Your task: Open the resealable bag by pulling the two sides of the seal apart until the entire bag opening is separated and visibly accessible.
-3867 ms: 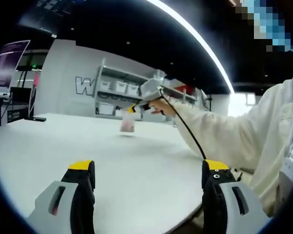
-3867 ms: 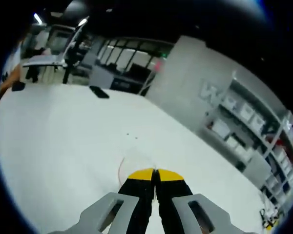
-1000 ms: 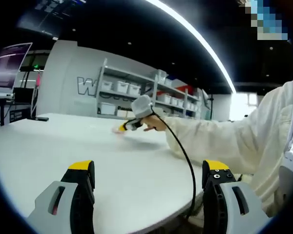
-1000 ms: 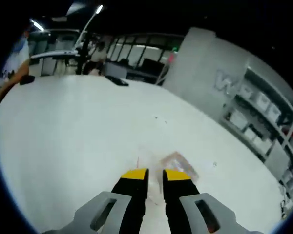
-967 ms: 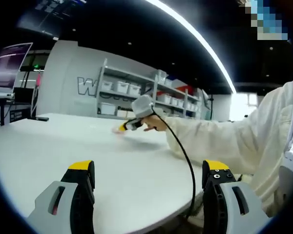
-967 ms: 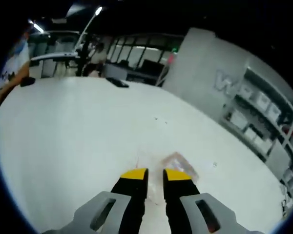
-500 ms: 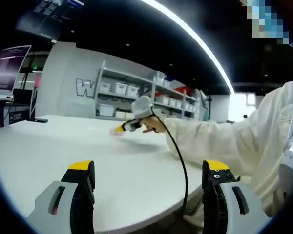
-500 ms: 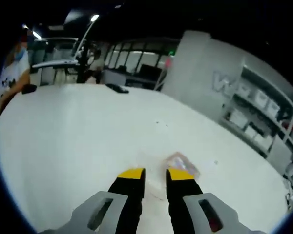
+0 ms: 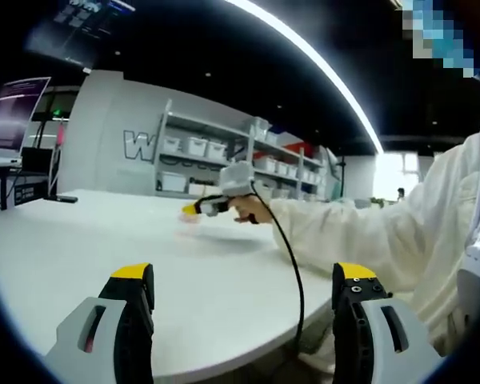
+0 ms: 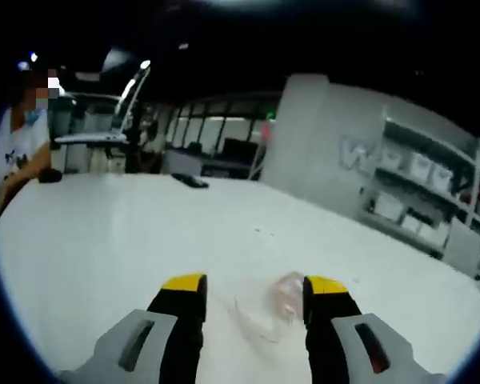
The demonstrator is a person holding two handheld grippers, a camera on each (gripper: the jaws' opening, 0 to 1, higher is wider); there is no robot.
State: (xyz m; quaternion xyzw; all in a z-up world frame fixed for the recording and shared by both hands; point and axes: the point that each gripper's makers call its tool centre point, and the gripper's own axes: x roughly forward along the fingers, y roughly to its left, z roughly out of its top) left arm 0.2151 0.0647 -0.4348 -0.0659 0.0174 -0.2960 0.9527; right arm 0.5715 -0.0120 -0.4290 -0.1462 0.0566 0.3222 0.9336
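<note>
Facing forward over a white table, the left gripper has its two yellow-tipped jaws spread wide apart with nothing between them; it grips nothing.

Ahead of the left gripper and slightly right of its centreline, the right gripper hangs low over the far part of the table, held in a person's hand at the end of a white sleeve. A black cable runs from that gripper back along the arm and over the near table edge. Beyond it stand grey shelves with white bins, against a wall with large lettering.

In the right gripper view, the right gripper has its jaws well apart. The bag, clear plastic with a pinkish content, lies on the table directly ahead, between the two jaw tips and just beyond them. The jaws do not close on it; whether either tip touches the plastic cannot be told because of blur. Whether the seal is open cannot be told either.

Far ahead and left of the right gripper, a small dark object lies on the table, and another person stands at the left table edge.
</note>
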